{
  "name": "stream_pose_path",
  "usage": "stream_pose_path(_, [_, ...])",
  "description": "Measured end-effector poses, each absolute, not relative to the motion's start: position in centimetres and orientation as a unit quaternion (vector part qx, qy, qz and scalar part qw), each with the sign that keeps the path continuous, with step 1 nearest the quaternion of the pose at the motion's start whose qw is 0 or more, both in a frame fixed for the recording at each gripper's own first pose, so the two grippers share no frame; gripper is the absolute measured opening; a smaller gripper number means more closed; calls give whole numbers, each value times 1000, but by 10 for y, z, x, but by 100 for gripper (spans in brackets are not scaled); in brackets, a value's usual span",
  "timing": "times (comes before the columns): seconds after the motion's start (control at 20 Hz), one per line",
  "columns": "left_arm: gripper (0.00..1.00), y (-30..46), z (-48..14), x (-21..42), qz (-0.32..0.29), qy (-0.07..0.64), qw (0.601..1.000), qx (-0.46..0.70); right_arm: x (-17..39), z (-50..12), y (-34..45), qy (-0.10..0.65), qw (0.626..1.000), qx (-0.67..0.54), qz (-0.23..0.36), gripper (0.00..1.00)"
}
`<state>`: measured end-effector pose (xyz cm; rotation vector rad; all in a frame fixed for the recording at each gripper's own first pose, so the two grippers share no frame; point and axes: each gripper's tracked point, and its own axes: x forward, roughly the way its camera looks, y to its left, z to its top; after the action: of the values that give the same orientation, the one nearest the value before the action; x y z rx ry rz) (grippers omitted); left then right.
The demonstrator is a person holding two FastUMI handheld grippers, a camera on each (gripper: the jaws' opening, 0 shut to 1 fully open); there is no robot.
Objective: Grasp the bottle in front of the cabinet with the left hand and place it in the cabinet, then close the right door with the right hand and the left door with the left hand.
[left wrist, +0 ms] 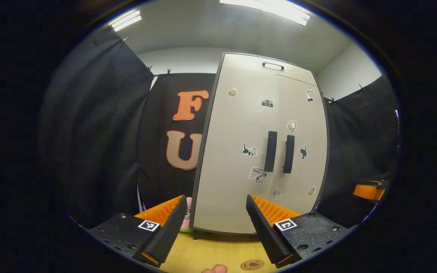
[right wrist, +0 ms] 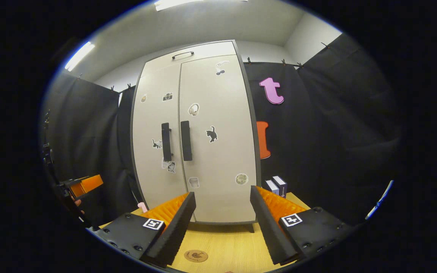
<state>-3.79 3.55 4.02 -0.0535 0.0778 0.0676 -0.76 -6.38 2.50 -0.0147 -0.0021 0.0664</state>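
Cabinet (left wrist: 260,151): both doors lie flush, handles side by side at the seam — looks fully closed from both views.
Bottle: none in front of the cabinet; judged to be shut inside, cannot confirm.
Left gripper (left wrist: 214,231): fingers spread wide, nothing between them; aimed at the left door (left wrist: 237,151), set back over the wooden table (left wrist: 218,254).
Right gripper (right wrist: 222,227): likewise wide and empty, facing the right door (right wrist: 218,136) from short of the cabinet foot.
Nearer hand: cannot tell; both stand clear of the doors.
Stage: task appears complete — no further contact seems needed.
Beside the cabinet: pink object (left wrist: 188,218) at its left, two small boxes (right wrist: 277,185) at its right.
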Motion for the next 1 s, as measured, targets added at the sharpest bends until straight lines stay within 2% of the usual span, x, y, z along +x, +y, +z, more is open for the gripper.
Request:
stream_pose_path(0.95, [95, 26, 34, -35, 19, 50, 998, -40, -11, 25, -67, -8, 1000, -6, 30, 96])
stream_pose_path(1.0, [97, 26, 32, -35, 20, 53, 998, -41, -10, 24, -67, -7, 1000, -6, 30, 96])
